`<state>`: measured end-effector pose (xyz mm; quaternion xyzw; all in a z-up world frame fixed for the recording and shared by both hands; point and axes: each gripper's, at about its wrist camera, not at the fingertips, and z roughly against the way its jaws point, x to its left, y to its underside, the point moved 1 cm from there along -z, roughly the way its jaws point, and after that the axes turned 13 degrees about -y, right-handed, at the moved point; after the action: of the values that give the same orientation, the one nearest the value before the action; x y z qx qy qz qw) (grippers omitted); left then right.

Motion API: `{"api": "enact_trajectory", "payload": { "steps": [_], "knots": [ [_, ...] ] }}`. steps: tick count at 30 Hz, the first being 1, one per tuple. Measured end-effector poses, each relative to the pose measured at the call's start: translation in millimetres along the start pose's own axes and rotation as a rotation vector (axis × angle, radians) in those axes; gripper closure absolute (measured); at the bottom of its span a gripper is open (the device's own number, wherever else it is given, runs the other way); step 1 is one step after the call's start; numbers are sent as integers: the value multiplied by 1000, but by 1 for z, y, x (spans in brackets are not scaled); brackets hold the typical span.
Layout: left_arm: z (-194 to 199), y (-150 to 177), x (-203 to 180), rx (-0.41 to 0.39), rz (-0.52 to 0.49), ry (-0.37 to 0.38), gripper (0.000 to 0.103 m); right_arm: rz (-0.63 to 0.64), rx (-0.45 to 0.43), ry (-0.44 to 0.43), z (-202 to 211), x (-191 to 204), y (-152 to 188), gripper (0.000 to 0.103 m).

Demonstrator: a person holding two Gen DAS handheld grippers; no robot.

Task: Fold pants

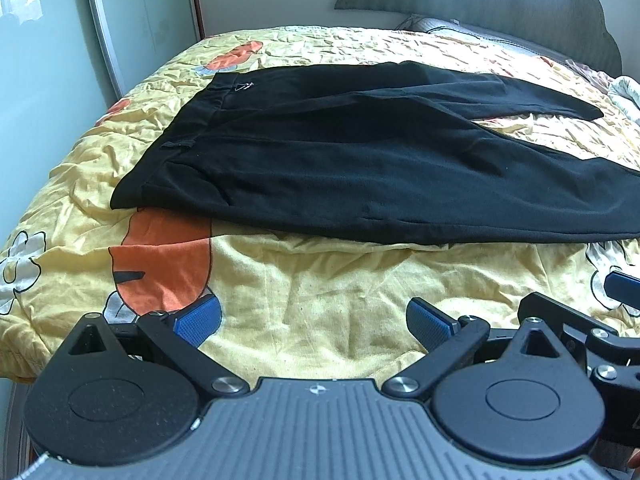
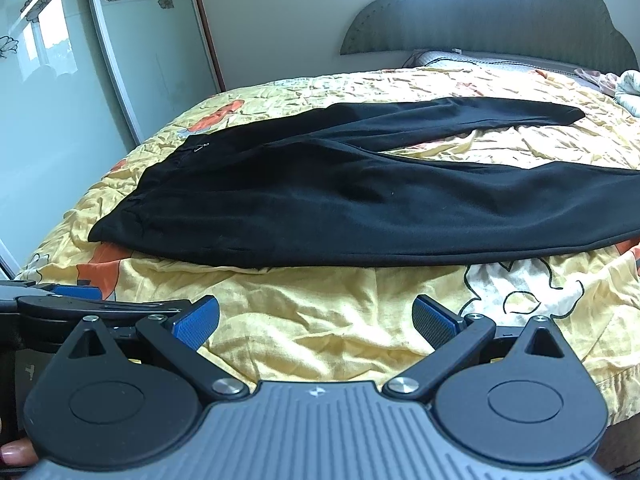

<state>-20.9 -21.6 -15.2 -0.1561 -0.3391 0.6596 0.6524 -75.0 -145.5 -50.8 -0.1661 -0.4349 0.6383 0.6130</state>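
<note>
Black pants [image 1: 340, 160] lie spread flat on a yellow patterned bedspread [image 1: 300, 300], waistband to the left, both legs running off to the right in a narrow V. In the right wrist view the same pants [image 2: 340, 200] show with the far leg reaching toward the headboard. My left gripper [image 1: 314, 322] hovers open over the bedspread, short of the pants' near edge, with nothing between its blue pads [image 1: 198, 320]. My right gripper [image 2: 316, 320] is open too, empty, also in front of the near leg. Each gripper shows at the edge of the other's view.
A grey scalloped headboard [image 2: 500, 12] and a pillow [image 2: 460, 60] stand at the far end. Crumpled cloth [image 2: 624, 88] lies at the far right. A sliding wardrobe door [image 2: 60, 80] runs along the left of the bed. A fingertip [image 2: 16, 452] shows at the lower left.
</note>
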Motion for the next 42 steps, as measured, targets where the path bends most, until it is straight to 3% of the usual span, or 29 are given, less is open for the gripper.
{"api": "enact_trajectory", "payload": {
  "steps": [31,38,42],
  "knots": [
    [-5,2,0,3,-14,0,2,5,3,-6,-1,0,1,0],
    [-10,-2,-3,-34,-39,-21,2,19,0,-26,-9,-8,-4,0],
    [-14,-8,-1,-73,-38,-54,2,26,-27,-84,-17,-18,-22,0]
  ]
}}
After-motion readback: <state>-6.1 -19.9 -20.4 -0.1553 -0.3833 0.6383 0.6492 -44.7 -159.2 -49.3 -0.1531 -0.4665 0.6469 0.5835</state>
